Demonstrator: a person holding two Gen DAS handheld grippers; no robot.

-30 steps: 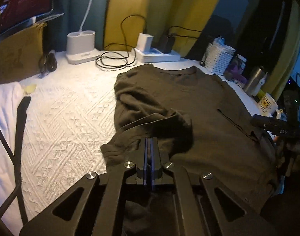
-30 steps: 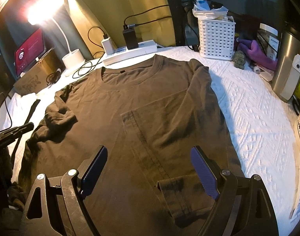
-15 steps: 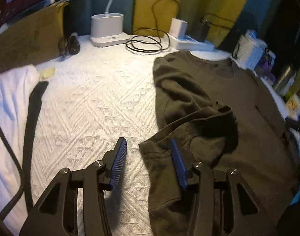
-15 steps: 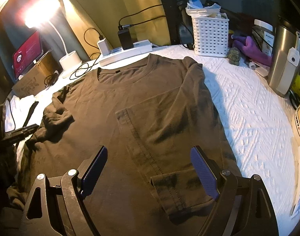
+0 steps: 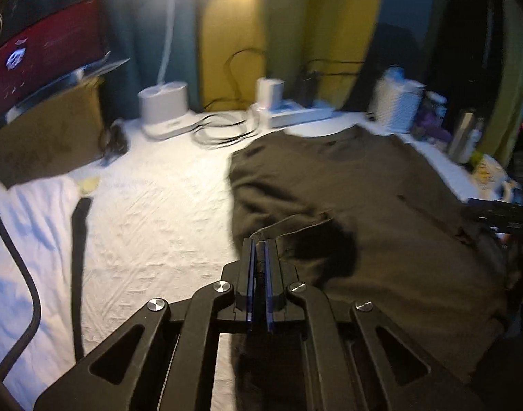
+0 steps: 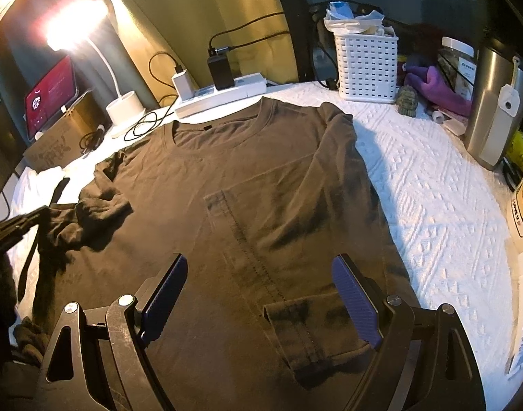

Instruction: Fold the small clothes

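From my left wrist camera, the left gripper has its jaws just closed down to almost nothing, and a dark strip of cloth sits pinched between the pads: the bunched left sleeve of the dark olive long-sleeved cotton shirt. The shirt lies flat, collar away from me, on the white quilted surface, which is bare on the left side of this view. This view is motion-blurred, so I cannot judge how deep the bite goes.

From my right wrist camera, the right gripper hovers over the lower front of the shirt with its jaws wide apart and nothing between them. The right sleeve is already folded across the body, its cuff lying just ahead of the right pad. At the left edge the other gripper shows as a dark bar beside the rumpled left sleeve.

I judge the fabric soft, light and limp: it will drape from whatever point I pinch, hold no shape of its own, and drag on the textured cover rather than slide. A grip near the cuff or on a seam looks best to me, since the doubled hem gives the pads something thicker to bite. A single thin layer could slip out, and pulling fast may disturb the sleeve already laid across.
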